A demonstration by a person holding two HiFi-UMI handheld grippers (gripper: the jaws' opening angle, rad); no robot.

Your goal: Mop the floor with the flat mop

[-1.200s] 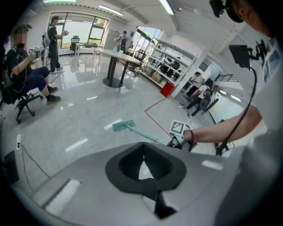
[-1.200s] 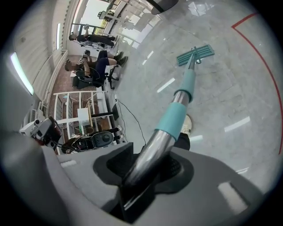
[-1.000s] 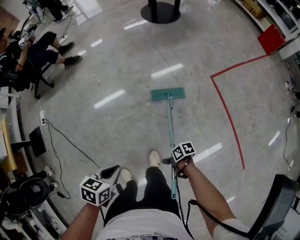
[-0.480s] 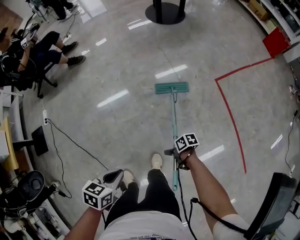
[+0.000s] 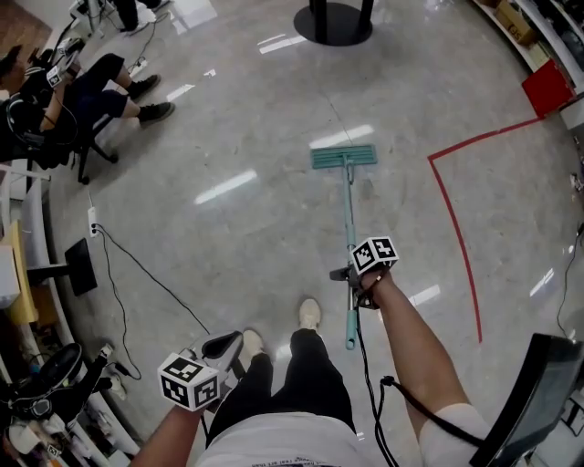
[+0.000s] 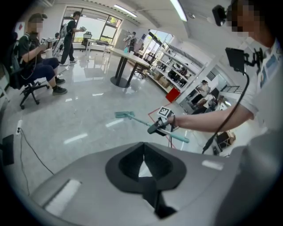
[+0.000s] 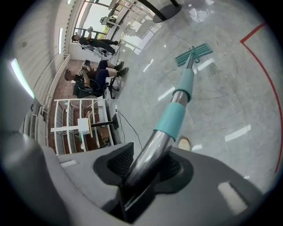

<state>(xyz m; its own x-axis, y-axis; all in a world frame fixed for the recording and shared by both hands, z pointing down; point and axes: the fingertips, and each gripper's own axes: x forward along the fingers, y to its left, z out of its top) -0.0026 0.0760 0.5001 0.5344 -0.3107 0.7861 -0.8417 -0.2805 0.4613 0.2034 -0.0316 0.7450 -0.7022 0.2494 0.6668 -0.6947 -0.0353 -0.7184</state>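
Observation:
A flat mop lies with its teal head point(image 5: 344, 157) flat on the grey floor ahead of me, and its teal and metal handle point(image 5: 349, 219) runs back towards me. My right gripper point(image 5: 352, 274) is shut on the handle near its lower end. In the right gripper view the metal shaft point(image 7: 150, 152) sits clamped between the jaws point(image 7: 143, 170), with the mop head point(image 7: 194, 53) far off. My left gripper point(image 5: 224, 345) hangs by my left leg, shut on nothing. The left gripper view shows its closed jaws point(image 6: 143, 165) and the mop head point(image 6: 123, 115).
A person sits on a chair point(image 5: 64, 100) at the far left. A black cable point(image 5: 146, 274) crosses the floor on the left. Red tape point(image 5: 456, 228) marks the floor on the right. A round black table base point(image 5: 333, 23) stands ahead, a red box point(image 5: 547, 87) at the top right.
My right gripper has pushed the mop forward, and the mop head has slid farther from my feet. My left gripper has stayed by my leg.

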